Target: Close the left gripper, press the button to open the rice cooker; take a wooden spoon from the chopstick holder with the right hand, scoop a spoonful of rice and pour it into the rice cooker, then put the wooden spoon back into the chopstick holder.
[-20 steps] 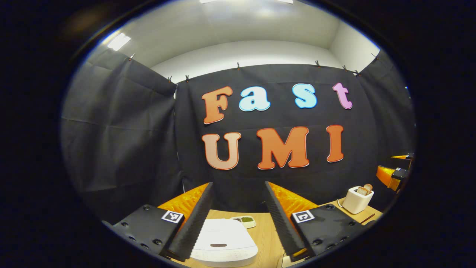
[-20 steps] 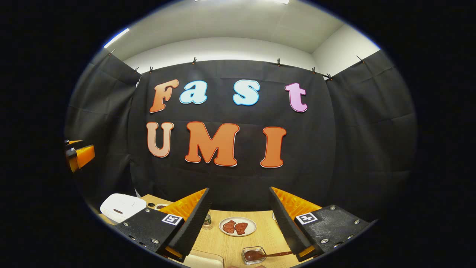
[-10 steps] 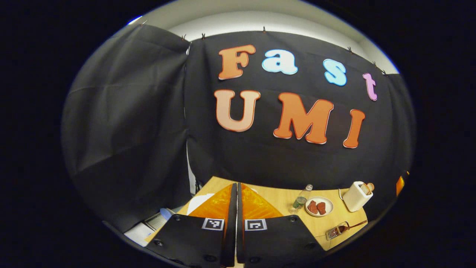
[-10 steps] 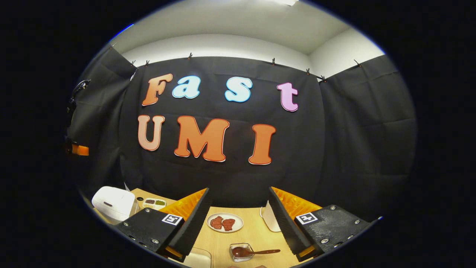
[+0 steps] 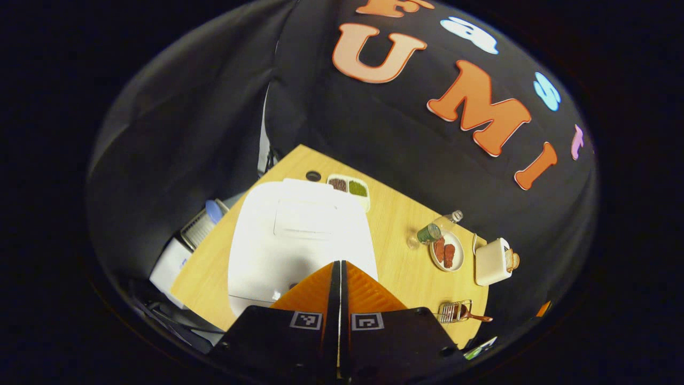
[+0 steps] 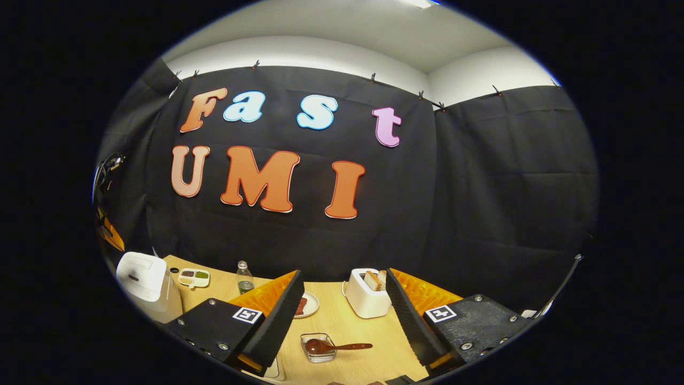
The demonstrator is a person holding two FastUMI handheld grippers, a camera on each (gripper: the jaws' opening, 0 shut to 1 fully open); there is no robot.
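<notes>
1. Here the left gripper (image 5: 337, 267) has its two orange fingers pressed flat together with nothing between them, low in the middle of the left gripper view, tips over the near edge of the cooker (image 5: 299, 235).
2. The cooker is white, lid down, filling the middle left of that view on the table (image 5: 395, 256); the button is too small to pick out, perhaps the dark spot near the fingertips.
3. The right gripper (image 6: 342, 310) stands wide, holding nothing, at the bottom of the right gripper view.
4. The spoon (image 6: 336, 346) lies between those fingers in the picture, its bowl resting in a small glass dish (image 6: 318, 347); whether that is the named holder I cannot tell.
5. Risk: the closed tips could land beside the button and merely shove the cooker, since the aim is hard to judge from above.
6. Risk: the lid may spring up against the gripper if it lingers overhead.
7. Risk: the toaster (image 6: 366, 297) stands just behind the dish, so a careless reach could knock it.
</notes>
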